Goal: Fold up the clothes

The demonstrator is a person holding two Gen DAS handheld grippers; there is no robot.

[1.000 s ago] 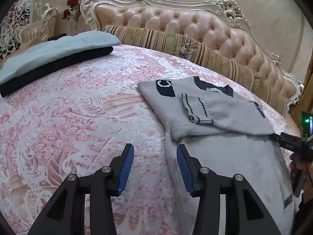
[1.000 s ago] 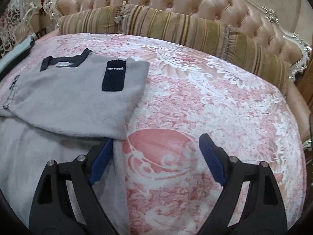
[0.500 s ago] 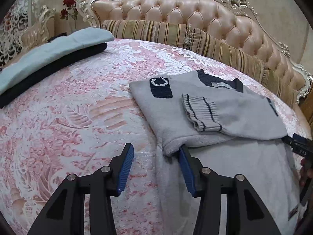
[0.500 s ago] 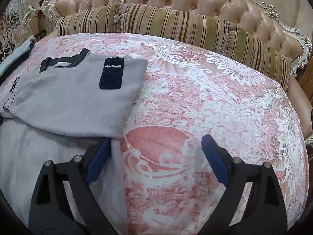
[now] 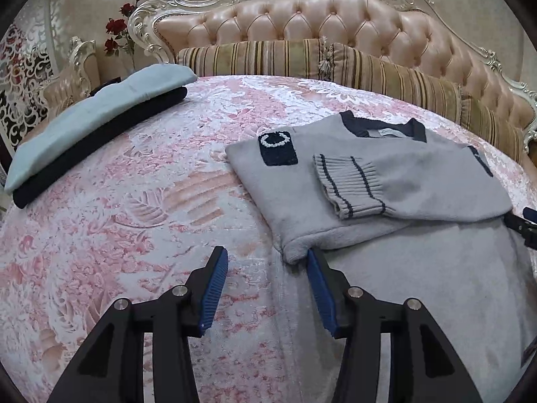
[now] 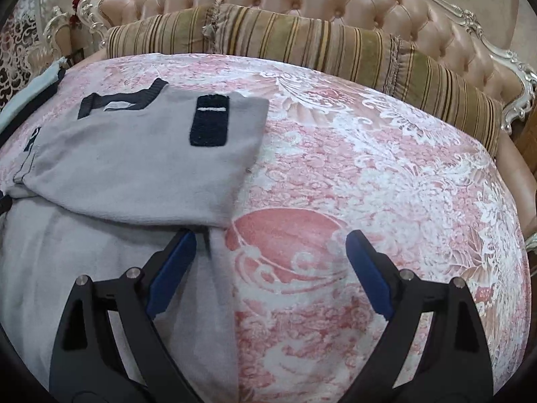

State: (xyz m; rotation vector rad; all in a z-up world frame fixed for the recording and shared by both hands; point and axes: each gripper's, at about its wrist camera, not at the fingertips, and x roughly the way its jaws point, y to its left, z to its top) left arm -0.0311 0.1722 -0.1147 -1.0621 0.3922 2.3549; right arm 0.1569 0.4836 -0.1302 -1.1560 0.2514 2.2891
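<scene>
I had my left gripper [image 5: 266, 277] with jaws released, just widened, straddling the grey sweater [image 5: 386, 181]'s folded lower-left corner at frame centre, ready to pinch it for the next fold. My right gripper [image 6: 270, 262] gaped empty astride the opposite corner. Since a second earlier, the left one had closed in.

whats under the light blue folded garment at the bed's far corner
A dark navy folded garment lies directly under the light blue garment, only its edge showing. Anything beneath that is covered.
</scene>
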